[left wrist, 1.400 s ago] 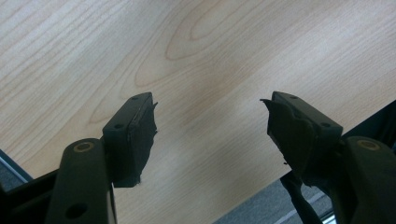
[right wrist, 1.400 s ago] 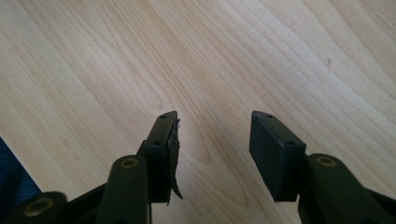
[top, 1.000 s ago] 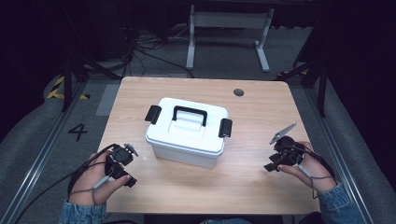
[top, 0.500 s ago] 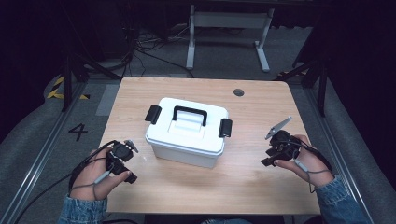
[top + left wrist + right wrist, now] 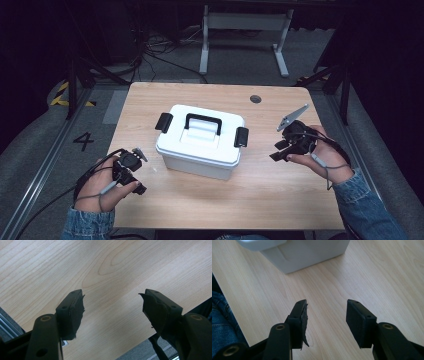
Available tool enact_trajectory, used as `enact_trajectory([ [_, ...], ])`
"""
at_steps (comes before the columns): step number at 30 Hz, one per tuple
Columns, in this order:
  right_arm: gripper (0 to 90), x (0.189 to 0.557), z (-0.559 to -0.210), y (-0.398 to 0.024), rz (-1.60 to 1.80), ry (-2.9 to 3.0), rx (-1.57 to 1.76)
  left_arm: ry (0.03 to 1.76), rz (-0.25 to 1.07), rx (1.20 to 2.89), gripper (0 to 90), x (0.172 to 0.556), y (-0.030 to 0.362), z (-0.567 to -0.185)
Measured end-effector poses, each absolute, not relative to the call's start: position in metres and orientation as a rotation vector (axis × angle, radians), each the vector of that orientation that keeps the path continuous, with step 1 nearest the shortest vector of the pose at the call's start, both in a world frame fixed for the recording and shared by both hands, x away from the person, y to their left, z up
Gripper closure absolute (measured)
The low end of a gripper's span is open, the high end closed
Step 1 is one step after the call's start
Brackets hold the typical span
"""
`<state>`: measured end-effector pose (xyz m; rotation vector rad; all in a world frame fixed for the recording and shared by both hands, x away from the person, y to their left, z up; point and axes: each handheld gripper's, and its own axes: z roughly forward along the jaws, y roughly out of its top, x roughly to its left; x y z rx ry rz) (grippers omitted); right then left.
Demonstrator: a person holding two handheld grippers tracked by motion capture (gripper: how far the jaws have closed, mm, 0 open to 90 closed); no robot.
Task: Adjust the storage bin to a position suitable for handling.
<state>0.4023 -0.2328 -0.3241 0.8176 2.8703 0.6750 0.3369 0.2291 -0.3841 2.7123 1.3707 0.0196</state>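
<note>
On the desk, a white box sits between two hands.
Left gripper and right gripper both gape, holding nothing.

Table: light wood-grain top with rounded corners, standing on a grey floor. A small dark round hole is set into the top near the far edge, beyond and to the right of the box.

Box: white plastic, lidded, resting directly on the table near its middle. A black carry handle lies flat in the lid's recess, and a black latch sits at each short end. In the right gripper view, a lower corner of the box meets the wood.
</note>
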Motion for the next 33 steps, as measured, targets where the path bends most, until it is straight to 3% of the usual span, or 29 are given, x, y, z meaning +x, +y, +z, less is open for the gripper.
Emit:
enact_trajectory([
  [33,52.2,0.429,-0.26,-0.166,0.752,2.881,0.588,1.359,-0.02,2.699,33.4,0.337,0.234,-0.383],
])
